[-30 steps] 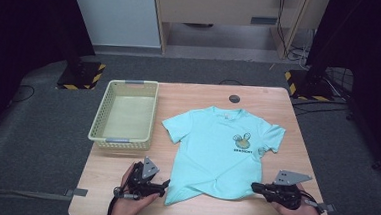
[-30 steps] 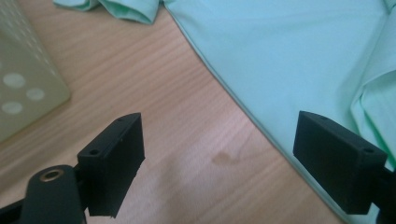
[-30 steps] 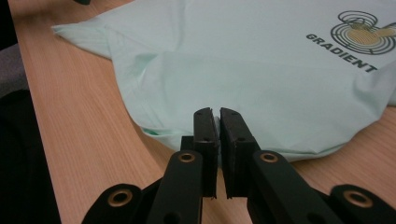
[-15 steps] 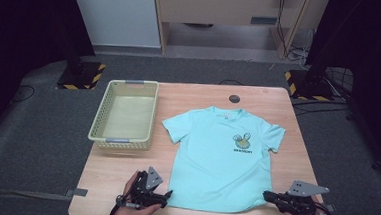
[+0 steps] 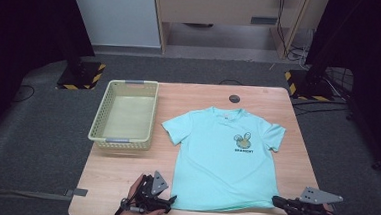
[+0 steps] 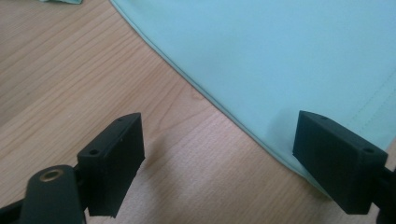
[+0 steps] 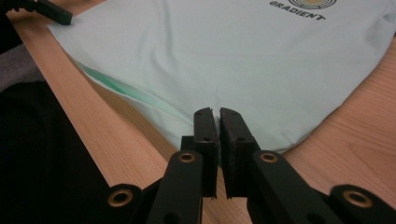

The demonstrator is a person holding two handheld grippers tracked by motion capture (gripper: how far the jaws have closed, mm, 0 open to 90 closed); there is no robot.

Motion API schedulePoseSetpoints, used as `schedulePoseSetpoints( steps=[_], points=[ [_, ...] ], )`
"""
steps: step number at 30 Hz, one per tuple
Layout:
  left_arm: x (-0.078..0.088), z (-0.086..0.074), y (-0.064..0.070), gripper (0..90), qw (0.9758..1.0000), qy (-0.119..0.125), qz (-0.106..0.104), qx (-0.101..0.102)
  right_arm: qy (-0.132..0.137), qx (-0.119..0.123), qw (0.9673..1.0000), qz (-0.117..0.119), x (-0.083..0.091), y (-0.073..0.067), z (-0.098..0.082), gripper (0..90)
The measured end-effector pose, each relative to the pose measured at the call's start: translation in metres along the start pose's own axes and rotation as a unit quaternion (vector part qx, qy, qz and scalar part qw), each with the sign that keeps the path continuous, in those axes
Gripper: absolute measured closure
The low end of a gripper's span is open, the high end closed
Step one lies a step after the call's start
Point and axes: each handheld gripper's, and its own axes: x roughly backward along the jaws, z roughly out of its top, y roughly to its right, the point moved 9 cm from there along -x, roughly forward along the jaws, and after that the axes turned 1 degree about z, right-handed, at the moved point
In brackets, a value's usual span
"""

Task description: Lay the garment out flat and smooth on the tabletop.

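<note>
Shirt (image 5: 225, 159) lies flat on the wooden table (image 5: 119, 173), hem toward the near edge, with a basket (image 5: 125, 111) just beside its left sleeve. The left gripper view has spread jaws straddling the hem corner, bare wood between them. The right gripper view shows jaws pressed together at the hem, though whether they pinch cloth I cannot tell.

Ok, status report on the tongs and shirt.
Left tongs open at hem corner. Right tongs shut, nothing held. T-shirt flat. Basket clear of it.
</note>
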Motion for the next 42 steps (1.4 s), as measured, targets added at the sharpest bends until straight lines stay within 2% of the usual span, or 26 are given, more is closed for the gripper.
schedulePoseSetpoints(
  steps=[8,19,27,32,38,42],
  points=[
    [0.001,0.002,0.011,15.9,0.9999,-0.005,-0.004,-0.013,-0.003,-0.005,0.9999,-0.011,0.005,0.006,-0.003,85.7],
    [0.003,0.000,0.021,15.9,0.9998,-0.007,-0.015,-0.012,-0.002,-0.004,0.9999,-0.017,0.013,0.006,-0.005,85.7],
    [0.004,0.001,0.023,15.9,0.9996,-0.011,-0.015,-0.019,-0.011,-0.006,0.9997,-0.020,0.012,0.004,-0.013,85.3],
    [0.006,-0.002,0.028,15.9,0.9995,-0.009,-0.025,-0.018,-0.012,-0.008,0.9997,-0.022,0.014,0.004,-0.016,84.9],
    [0.010,-0.006,0.032,15.3,0.9993,-0.008,-0.033,-0.017,-0.014,-0.013,0.9996,-0.020,0.021,-0.001,-0.022,79.9],
    [0.014,-0.007,0.031,15.0,0.9994,-0.004,-0.028,-0.018,-0.010,-0.017,0.9995,-0.024,0.030,-0.001,-0.025,75.1]
  ],
)
